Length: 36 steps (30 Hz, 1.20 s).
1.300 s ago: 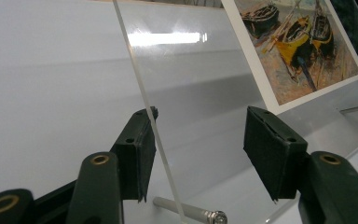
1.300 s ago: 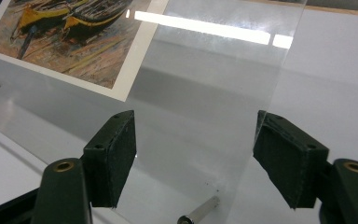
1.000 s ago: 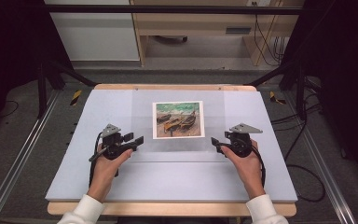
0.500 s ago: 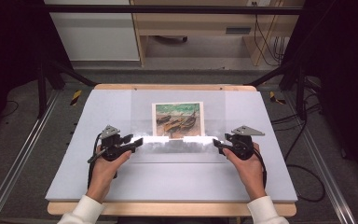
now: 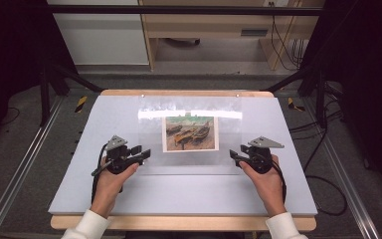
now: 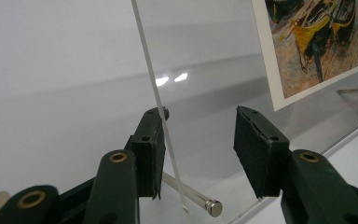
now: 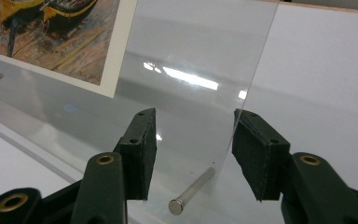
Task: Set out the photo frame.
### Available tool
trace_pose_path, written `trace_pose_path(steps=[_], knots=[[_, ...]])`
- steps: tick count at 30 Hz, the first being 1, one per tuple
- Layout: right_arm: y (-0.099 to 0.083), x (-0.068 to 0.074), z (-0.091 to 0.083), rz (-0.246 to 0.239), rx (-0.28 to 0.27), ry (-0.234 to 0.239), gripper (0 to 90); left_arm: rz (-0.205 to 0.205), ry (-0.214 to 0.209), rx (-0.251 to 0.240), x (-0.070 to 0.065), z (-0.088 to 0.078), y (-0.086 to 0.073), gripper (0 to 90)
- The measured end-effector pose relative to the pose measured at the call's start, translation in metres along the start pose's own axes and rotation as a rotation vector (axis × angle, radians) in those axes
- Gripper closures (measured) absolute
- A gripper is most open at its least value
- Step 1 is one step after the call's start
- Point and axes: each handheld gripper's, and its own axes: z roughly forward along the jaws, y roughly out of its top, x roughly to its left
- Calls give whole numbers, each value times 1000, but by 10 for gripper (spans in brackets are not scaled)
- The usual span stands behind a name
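Two changes since half a second ago. Then, a bright strip of glare between the two tools at the near edge of the picture; now, across the clear sheet (image 5: 151, 129) just beyond the picture (image 5: 190, 133). Picture itself a touch nearer the person in the high view. Hands and tools in almost the same spots as before.

Left gripper (image 5: 146, 153) in the left hand (image 5: 112, 177) at the sheet's near left corner, right gripper (image 5: 234, 155) in the right hand (image 5: 263, 179) at its near right corner, tips turned inward toward each other. Both with jaws spread apart, clamping nothing.

From the left gripper (image 6: 198, 149) view: thin side edge of the sheet up through the gap, close against the inner pad of the left-hand jaw, well clear of the other; contact hard to judge. From the right gripper (image 7: 193, 149) view: same story mirrored, sheet edge just at the pad of the right-hand jaw, wide gap to the other.

Sheet: see-through, glossy, rectangular, streaked with light reflections, larger than the picture and lying over it on the pale table (image 5: 179, 194). Picture: white-bordered print of yellow and dark boats on a sandy shore, clearly visible through the plastic. Short metal pin (image 6: 193, 198) low between the left jaws, and another pin (image 7: 191, 191) likewise between the right ones.
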Motion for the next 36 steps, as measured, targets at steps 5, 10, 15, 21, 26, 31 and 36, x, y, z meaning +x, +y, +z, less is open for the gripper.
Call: trace_pose_path(steps=[5,10,15,21,26,31,36], knots=[[-2,0,-3,1,2,1,533,5,2,6,-1,-2,-1,543],[-3,0,-5,-7,3,0,552,10,2,11,-2,-4,-2,558],[-5,1,-8,-20,10,-7,575,16,6,17,-3,-6,-3,573],[-7,2,-10,-20,9,-8,594,23,9,23,-4,-7,-4,582],[-8,2,-12,-24,11,-7,616,35,11,28,-5,-9,-5,589],[-10,2,-13,-28,14,-5,637,8,-2,27,-4,-10,-6,611],[-12,2,-15,-27,18,-7,656,23,8,36,-6,-11,-7,617]])
